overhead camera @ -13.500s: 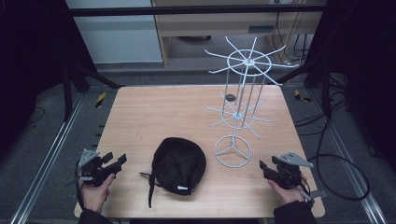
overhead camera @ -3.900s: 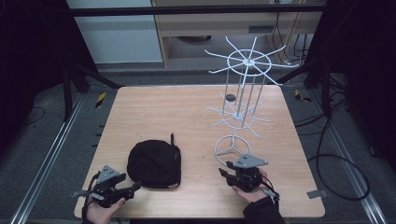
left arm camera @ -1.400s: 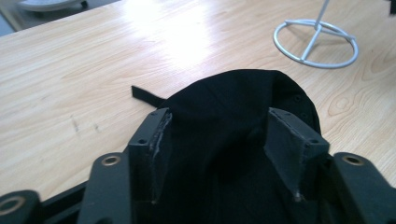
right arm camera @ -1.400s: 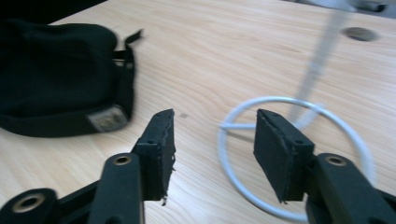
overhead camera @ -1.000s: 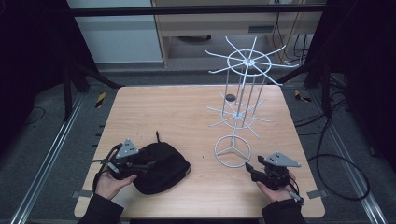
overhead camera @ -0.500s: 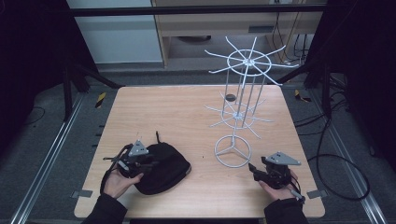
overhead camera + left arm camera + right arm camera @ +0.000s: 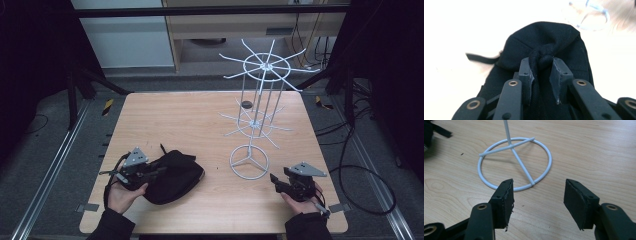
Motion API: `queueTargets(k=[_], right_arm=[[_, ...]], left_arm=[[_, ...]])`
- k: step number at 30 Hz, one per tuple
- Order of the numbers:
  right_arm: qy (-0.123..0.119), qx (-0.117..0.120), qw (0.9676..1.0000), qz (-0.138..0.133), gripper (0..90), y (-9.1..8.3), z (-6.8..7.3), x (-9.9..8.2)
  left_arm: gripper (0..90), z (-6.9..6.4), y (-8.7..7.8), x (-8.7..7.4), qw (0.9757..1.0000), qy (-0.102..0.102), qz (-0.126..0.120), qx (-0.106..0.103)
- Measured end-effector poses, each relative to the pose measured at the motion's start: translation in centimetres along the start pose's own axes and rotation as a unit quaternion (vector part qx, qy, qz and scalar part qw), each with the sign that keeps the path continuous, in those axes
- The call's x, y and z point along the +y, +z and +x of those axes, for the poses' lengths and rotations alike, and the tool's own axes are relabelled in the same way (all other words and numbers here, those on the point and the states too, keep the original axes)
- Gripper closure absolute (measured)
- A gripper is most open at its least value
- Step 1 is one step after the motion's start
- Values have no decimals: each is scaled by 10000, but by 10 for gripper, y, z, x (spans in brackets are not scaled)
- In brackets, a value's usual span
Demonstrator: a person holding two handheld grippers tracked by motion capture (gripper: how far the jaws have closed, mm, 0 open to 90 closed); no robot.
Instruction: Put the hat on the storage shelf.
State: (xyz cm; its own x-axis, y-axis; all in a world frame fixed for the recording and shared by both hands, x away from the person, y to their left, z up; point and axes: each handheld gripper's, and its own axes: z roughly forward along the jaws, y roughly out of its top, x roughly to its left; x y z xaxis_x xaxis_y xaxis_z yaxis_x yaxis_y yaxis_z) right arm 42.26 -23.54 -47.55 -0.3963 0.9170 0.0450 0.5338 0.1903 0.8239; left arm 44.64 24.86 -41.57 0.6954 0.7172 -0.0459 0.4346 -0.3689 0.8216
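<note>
A black cap [image 7: 175, 176] lies crumpled on the front left of the wooden table [image 7: 190, 120]. My left gripper [image 7: 159, 172] reaches into it from the left. In the left gripper view the jaws have just been closing, and the left gripper [image 7: 541, 67] pinches a bunched fold of the cap [image 7: 544, 37] between its pads. My right gripper [image 7: 274, 179] rests near the front right edge, open. In the right gripper view nothing lies between the right gripper's [image 7: 537, 195] pads, and the white ring base [image 7: 515, 162] of the wire stand is just beyond them.
The white wire display stand [image 7: 266, 65] rises right of centre from its ring base [image 7: 249, 161], with hooks spreading at two levels. A small dark disc [image 7: 246, 104] lies on the table behind it. Cables trail on the floor at the right.
My left gripper has shifted right onto the cap and closed on a fold of its fabric, bunching the cap. The right gripper has stayed in place, still open.
</note>
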Motion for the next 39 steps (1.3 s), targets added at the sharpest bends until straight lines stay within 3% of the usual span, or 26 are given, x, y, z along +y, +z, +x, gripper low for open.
queueTargets(k=[2,3,4,5,8,9,10,12,13,14,15,16,22,24,25,32,39], right_arm=[[41,0,10000,4,414,-1,-1,0],[21,-25,10000,-8,414,0,-1,0],[49,-36,10000,-7,413,0,-1,0],[49,-36,10000,-7,413,0,-1,0],[14,-48,10000,-54,413,0,-2,-1],[54,-32,9999,-101,410,-1,-1,0],[54,-32,9999,-101,410,-1,-1,0],[47,-52,9999,-150,406,-2,-2,0],[31,-65,9998,-169,406,-2,-2,0],[6,-83,9998,-187,405,-2,-3,0],[6,-83,9998,-187,405,-2,-3,0],[23,-80,9998,-185,403,-2,-2,0],[1,-92,9998,-197,400,-2,-2,0],[-17,-110,9997,-204,399,-1,-2,-1],[-23,-117,9997,-205,398,-1,-2,-1],[-29,-122,9997,-219,395,-2,-3,-1],[-98,-153,9995,-239,394,-1,-4,-1]], left_arm=[[715,-1,-7,2,9995,-96,-303,-30],[716,-1,-7,2,9995,-96,-303,-30],[716,-2,-12,4,9983,-191,-550,-64],[716,-2,-12,4,9983,-191,-550,-64],[716,-5,-20,8,9950,-363,-929,-87],[716,-7,-24,11,9925,-464,-1129,-99],[716,-7,-24,11,9925,-464,-1129,-99],[716,-8,-28,14,9893,-588,-1332,-135],[716,-8,-30,16,9874,-641,-1438,-157],[716,-8,-35,20,9834,-767,-1636,-190],[716,-8,-35,20,9834,-767,-1636,-190],[716,-8,-37,22,9814,-805,-1732,-186],[716,-8,-51,35,9667,-994,-2356,-99],[716,-7,-56,41,9594,-1097,-2598,-96],[716,-7,-58,44,9577,-1097,-2659,-86],[716,-14,-73,67,9386,-1192,-3234,-167],[716,-25,-80,92,9304,-1066,-3500,-222]])
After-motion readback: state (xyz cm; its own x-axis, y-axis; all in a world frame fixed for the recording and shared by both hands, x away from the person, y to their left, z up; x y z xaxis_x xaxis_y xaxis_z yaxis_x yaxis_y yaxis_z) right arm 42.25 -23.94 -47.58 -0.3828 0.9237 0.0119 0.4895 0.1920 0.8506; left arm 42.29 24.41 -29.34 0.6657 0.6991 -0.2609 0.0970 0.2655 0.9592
